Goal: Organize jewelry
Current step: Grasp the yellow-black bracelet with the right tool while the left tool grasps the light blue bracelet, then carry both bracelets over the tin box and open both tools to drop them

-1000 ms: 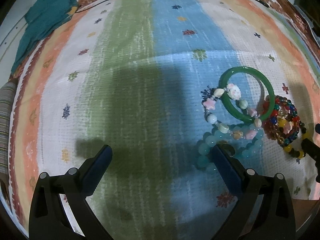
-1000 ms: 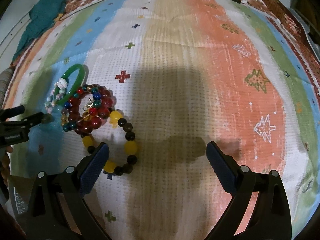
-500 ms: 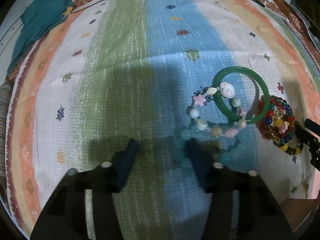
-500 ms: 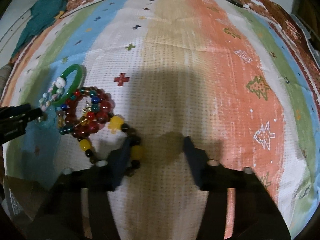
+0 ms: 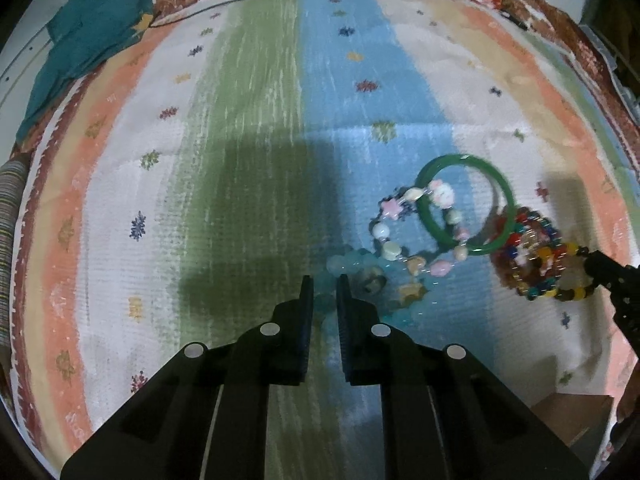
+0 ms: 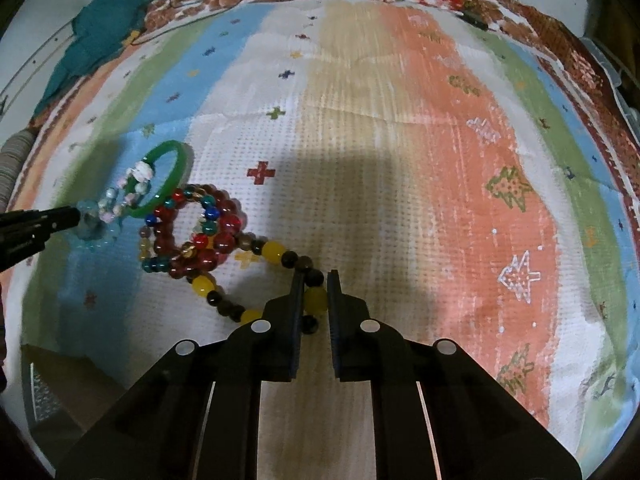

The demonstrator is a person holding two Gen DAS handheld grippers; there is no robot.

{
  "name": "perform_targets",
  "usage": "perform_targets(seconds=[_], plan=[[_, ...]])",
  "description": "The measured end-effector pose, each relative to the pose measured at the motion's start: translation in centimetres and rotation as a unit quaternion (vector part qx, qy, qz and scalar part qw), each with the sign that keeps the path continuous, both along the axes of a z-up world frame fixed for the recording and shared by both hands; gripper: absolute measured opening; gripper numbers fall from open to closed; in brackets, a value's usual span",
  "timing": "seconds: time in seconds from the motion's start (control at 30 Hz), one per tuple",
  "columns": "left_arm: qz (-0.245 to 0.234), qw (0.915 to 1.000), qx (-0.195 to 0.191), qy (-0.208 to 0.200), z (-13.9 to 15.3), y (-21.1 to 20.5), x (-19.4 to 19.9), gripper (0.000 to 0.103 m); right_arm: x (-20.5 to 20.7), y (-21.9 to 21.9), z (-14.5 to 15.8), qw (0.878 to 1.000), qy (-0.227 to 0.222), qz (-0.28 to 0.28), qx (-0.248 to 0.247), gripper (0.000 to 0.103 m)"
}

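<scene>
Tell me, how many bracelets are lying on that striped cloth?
5, piled closely, so more may hide. Green bangle farthest back; pastel charm bracelet across it; aqua bead bracelet at the left tool; dark red multicolour bracelet beside the bangle; yellow-and-brown bracelet in the right tool.

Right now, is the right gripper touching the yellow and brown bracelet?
Touching: the right wrist view shows the right gripper closed on a yellow bead of the yellow and brown bracelet.

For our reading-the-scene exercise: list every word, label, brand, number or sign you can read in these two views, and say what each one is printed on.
None: no readable text appears in either view.
The striped cloth carries only woven motifs: crosses, stars and small trees, not letters.
The bracelets, including the green bangle and the yellow and dark bead bracelet, show no markings.
The teal cloth has a small yellow patch, too blurred to read.
</scene>
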State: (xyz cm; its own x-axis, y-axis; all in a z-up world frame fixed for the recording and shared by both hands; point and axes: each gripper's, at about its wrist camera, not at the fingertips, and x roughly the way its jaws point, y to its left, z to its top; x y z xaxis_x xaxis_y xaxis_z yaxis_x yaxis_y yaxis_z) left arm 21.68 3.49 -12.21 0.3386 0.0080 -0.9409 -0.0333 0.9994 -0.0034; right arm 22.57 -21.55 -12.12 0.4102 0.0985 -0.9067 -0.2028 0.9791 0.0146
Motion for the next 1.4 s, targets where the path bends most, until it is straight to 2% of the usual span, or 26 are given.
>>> perform_targets(seconds=[0.23, 0.47, 0.7, 1.17, 1.4], plan=[[-0.011, 0.9995, -0.014, -0.025, 2.7, -0.7, -1.2, 0.011, -1.6, 0.2, 3.2, 0.999, -0.032, 0.008, 0.005, 0.012], [-0.022, 0.9983, -0.024, -0.049, 5.1, -1.4, -2.2, 0.011, -2.8, -0.1, 4.5, 0.999, -0.045, 0.006, 0.002, 0.012], [-0.023, 0.9981, -0.003, -0.056, 5.6, -2.1, -3.0, 0.011, -3.4, 0.2, 4.8, 0.999, -0.045, 0.012, 0.011, 0.012], [-0.025, 0.9964, -0.018, -0.079, 7.8, -2.6, -5.0, 0.011, -5.4, 0.4, 8.2, 0.995, -0.088, 0.016, 0.032, 0.012], [-0.028, 0.9953, -0.020, -0.091, 8.8, -2.8, -6.3, 0.011, -6.5, 0.5, 8.6, 0.995, -0.094, 0.018, 0.040, 0.012]])
